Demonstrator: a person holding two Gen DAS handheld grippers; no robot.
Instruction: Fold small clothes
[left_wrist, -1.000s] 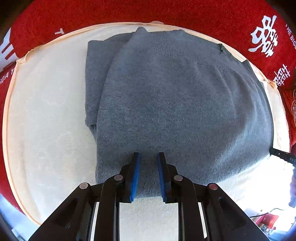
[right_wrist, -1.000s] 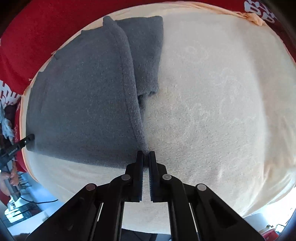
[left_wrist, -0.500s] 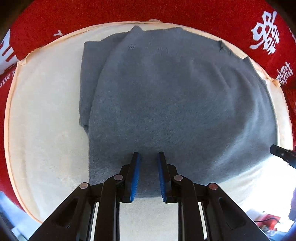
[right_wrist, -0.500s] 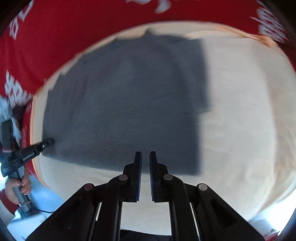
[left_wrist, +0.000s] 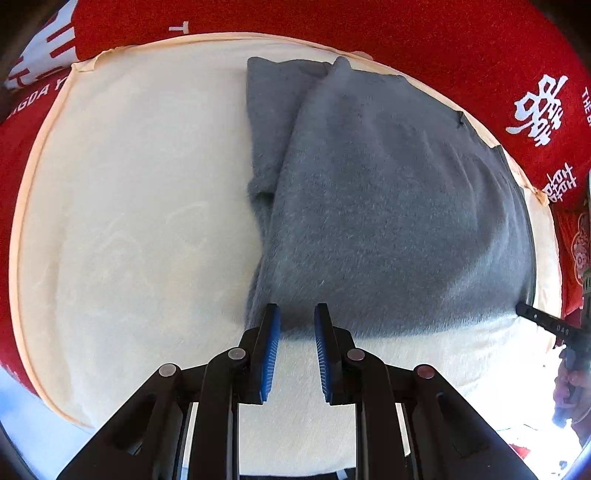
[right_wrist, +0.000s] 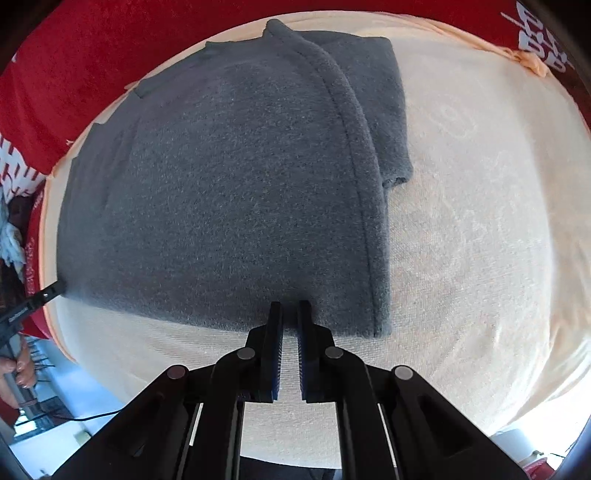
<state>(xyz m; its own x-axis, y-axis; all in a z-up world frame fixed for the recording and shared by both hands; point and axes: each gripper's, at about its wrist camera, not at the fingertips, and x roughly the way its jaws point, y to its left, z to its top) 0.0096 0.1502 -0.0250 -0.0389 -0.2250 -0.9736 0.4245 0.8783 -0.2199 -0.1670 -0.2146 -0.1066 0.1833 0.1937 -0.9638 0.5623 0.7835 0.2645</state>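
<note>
two grippers hang over one folded grey garment (left_wrist: 388, 206) that lies on a cream towel (left_wrist: 129, 221), the towel spread across a padded surface with a peach-coloured piped edge. under and around the towel runs a red cloth (left_wrist: 424, 40) printed with white characters and letters; it fills the far side of both views and curls around the left and right margins.

the garment sits toward the far part of the towel, its top layer folded over so a narrower strip of the lower layer shows along one side, with a short cuff-like end sticking out partway down that side (right_wrist: 397, 177). a stitched hem runs the length of the folded edge in the right wrist view.

the left gripper (left_wrist: 297, 321) has its blue-padded jaws standing a little apart, tips over the garment's near edge close to its corner; whether they touch the cloth i cannot tell, and nothing is pinched between them. the right gripper (right_wrist: 290, 314) has its jaws almost together with only a slit between the pads, tips at the near hem of the garment, gripping nothing.

beyond the near rim of the surface the room is bright and washed out: pale blue-white floor, a dark cable (right_wrist: 96, 415), and a hand (right_wrist: 16, 363) around the other gripper's handle at the left margin.
</note>
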